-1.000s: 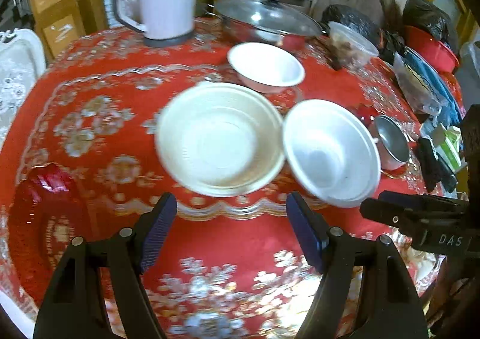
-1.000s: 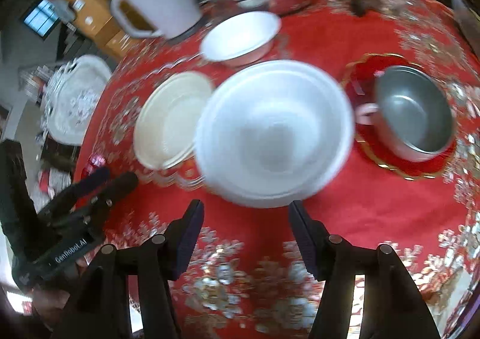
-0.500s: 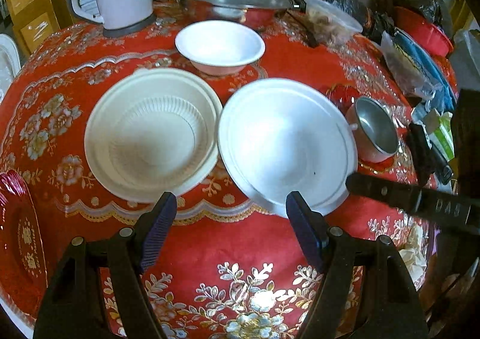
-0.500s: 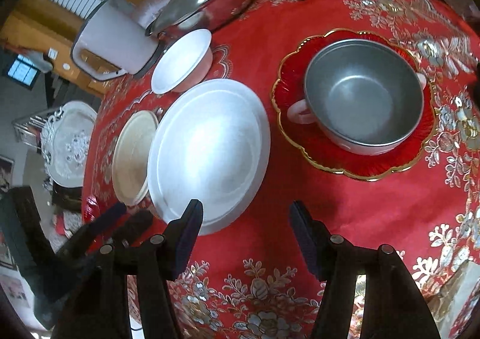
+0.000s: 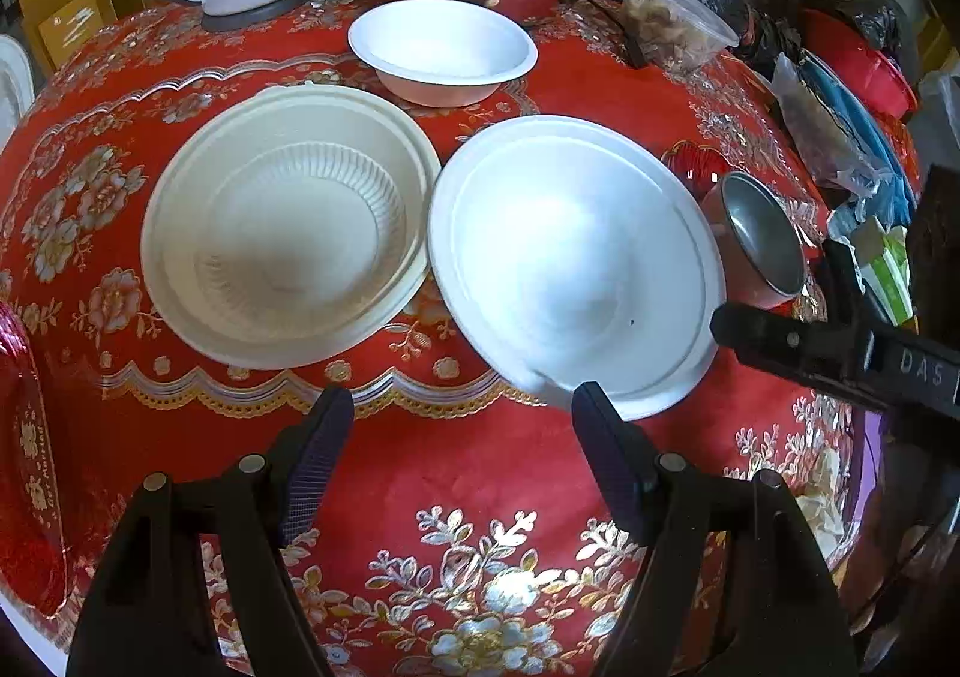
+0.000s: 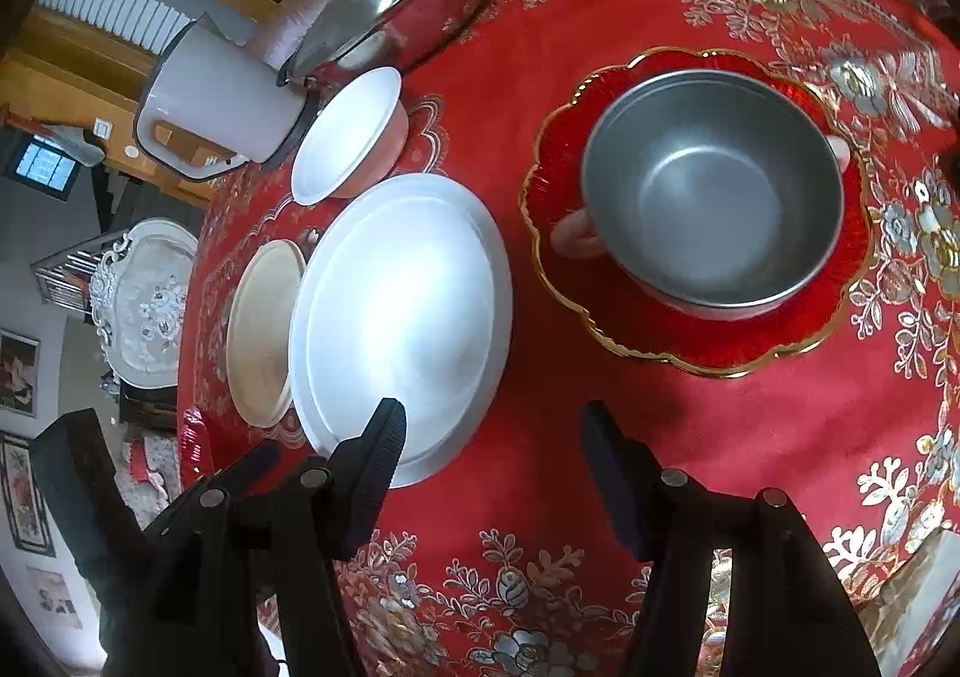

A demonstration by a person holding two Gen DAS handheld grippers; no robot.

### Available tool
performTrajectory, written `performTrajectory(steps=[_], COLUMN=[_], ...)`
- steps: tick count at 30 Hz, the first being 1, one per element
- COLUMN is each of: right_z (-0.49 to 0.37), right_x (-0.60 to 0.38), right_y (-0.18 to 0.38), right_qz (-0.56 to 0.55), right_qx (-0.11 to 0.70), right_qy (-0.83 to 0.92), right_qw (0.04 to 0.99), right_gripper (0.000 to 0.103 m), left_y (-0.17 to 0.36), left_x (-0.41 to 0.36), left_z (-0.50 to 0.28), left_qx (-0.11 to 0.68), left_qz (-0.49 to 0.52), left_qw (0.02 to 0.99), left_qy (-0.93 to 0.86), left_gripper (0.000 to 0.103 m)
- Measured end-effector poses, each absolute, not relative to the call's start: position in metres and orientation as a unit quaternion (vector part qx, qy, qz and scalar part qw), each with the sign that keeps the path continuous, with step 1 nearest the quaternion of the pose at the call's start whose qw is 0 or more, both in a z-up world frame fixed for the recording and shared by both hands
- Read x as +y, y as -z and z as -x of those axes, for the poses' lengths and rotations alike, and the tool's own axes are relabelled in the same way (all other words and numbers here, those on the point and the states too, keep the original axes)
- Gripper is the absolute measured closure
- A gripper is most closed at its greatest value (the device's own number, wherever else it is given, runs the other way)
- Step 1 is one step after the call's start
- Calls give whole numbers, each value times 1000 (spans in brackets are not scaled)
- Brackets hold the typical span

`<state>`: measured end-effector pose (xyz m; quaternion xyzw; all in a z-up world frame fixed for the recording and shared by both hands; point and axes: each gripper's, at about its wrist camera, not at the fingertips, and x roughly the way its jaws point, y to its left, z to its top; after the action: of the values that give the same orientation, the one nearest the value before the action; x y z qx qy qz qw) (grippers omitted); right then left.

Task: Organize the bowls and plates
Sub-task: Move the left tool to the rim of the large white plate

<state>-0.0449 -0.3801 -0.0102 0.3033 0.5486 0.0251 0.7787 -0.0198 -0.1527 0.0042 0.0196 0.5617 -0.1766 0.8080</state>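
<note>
Ribbed bowl left of plate; small bowl behind them.

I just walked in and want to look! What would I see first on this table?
First, the bright red tablecloth with gold and silver flowers. In the middle lie a big white round plate and a cream ribbed bowl side by side. To the right, a grey metal pot sits on a red gold-rimmed scalloped plate.

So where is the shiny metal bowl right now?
The metal bowl sits on the red gold-rimmed plate, on the right side of the table in the right wrist view, just right of the big white plate.
</note>
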Motion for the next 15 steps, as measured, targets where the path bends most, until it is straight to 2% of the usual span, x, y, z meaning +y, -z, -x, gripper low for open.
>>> performTrajectory(steps=[12,15], right_z=[26,18], right_x=[-376,-373], right_y=[27,28], right_qz=[-342,-341], right_qx=[544,544], right_qy=[-31,-35], right_qw=[765,766], right_gripper=[40,44], left_y=[10,14], left_x=[-171,-178], left_z=[-1,-1], left_qx=[581,585], left_qz=[3,2], left_qw=[797,793], left_qy=[167,171], left_gripper=[28,28])
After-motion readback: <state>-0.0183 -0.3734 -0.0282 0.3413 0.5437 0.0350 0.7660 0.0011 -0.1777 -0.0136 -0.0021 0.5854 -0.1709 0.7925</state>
